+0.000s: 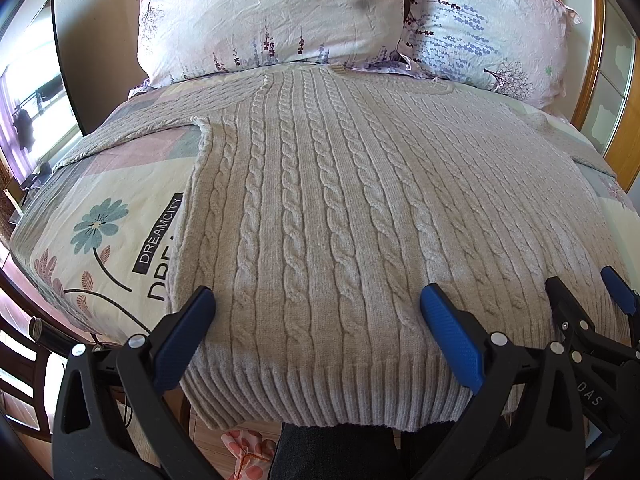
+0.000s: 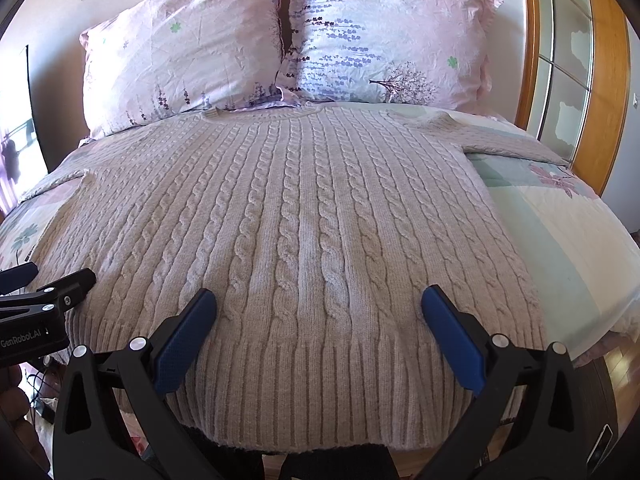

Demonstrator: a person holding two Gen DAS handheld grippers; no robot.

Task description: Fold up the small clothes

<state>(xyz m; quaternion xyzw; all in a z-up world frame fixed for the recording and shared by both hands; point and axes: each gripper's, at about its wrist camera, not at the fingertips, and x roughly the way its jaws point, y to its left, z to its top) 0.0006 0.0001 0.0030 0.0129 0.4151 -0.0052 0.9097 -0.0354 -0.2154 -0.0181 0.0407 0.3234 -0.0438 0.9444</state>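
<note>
I have the cable-knit sweater (image 1: 320, 184) spread flat and face-up on the bed (image 1: 100, 232), collar toward the two floral pillows (image 2: 280, 40), ribbed hem (image 2: 320, 392) toward me and hanging slightly over the near edge of the mattress. This layout suits folding: the body lies smooth, and both sleeves reach outward, the left sleeve (image 1: 132, 128) across the patterned duvet and the right sleeve (image 2: 508, 136) toward the wooden-framed door (image 2: 568, 64).

My left gripper (image 1: 316, 308) hovers over the hem near the sweater's left side, jaws spread wide and holding nothing. My right gripper (image 2: 320, 308) hovers over the hem nearer the right side, jaws likewise released and empty. Each gripper appears at the margin of the other's view, so the two sit just beside each other above the lower edge. From these views I cannot tell whether the fingertips touch the knit or float just above it.

I judge that no fold has been made: the garment shows no doubled layer. The open jaws over the hem suggest the start of the task, either a pinch at the lower corners or a move outward to bring the sleeves in. The thick knit should hold its shape yet may drag along the duvet when lifted.
</note>
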